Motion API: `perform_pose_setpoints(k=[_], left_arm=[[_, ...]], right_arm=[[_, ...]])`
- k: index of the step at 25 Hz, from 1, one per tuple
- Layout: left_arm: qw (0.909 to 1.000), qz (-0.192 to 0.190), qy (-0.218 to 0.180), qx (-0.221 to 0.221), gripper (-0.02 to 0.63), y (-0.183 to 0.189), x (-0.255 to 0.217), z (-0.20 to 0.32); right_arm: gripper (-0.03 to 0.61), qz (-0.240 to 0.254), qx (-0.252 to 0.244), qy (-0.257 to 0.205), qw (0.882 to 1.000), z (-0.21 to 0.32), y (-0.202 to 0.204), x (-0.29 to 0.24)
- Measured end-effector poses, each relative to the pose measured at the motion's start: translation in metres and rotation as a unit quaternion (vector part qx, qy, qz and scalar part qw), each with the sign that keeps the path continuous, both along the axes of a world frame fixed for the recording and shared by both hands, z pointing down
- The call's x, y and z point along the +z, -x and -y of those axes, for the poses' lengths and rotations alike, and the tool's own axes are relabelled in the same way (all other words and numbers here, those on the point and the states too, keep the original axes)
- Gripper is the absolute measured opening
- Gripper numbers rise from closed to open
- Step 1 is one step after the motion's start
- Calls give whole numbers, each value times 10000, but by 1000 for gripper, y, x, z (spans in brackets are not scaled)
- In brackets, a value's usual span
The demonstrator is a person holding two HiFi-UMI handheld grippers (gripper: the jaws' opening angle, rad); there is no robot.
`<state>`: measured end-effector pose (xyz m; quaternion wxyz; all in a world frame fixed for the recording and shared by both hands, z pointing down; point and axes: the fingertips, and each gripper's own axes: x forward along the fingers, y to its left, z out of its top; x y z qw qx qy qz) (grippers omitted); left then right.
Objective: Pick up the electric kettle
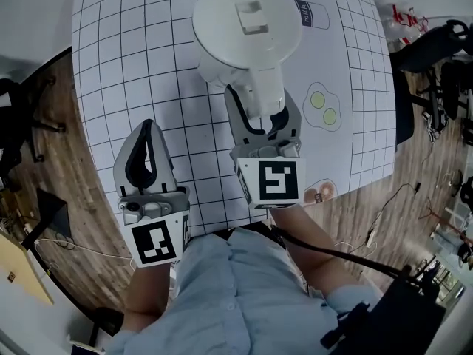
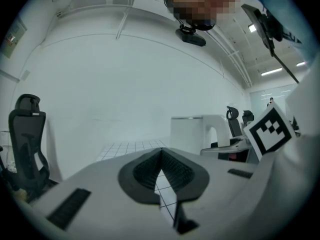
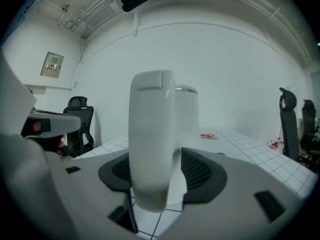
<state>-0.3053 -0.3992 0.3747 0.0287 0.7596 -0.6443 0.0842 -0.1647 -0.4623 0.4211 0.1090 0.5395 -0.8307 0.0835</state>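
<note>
The white electric kettle (image 1: 247, 21) stands on the gridded table (image 1: 133, 65), its handle (image 1: 264, 95) turned toward me. My right gripper (image 1: 262, 108) is open, one jaw on each side of the handle. In the right gripper view the handle (image 3: 152, 139) rises between the pads (image 3: 200, 171), with a gap on the right side, and the kettle body (image 3: 186, 119) is behind it. My left gripper (image 1: 148, 128) hovers to the left near the table's front edge, shut on nothing. The left gripper view shows its pads (image 2: 150, 171) meeting and the kettle (image 2: 192, 134) off to the right.
Printed pictures lie on the table: a milk glass (image 1: 310, 13), fried eggs (image 1: 323, 106) and a doughnut (image 1: 321, 192) at the front edge. Office chairs stand left (image 1: 15, 117) and right (image 1: 436, 50) of the table. Cables (image 1: 384, 213) run over the wooden floor.
</note>
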Motion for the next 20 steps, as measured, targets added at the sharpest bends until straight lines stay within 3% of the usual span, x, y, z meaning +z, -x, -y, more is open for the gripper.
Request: perform_pose_setpoints(k=[14, 20], left_arm=[[9999, -10, -112, 9, 2, 7, -11, 0], [9999, 14, -140, -25, 2, 11, -14, -4]], right_arm=[[140, 70, 382, 6, 9992, 6, -9, -4], [115, 298, 175, -743, 9966, 13, -9, -34]])
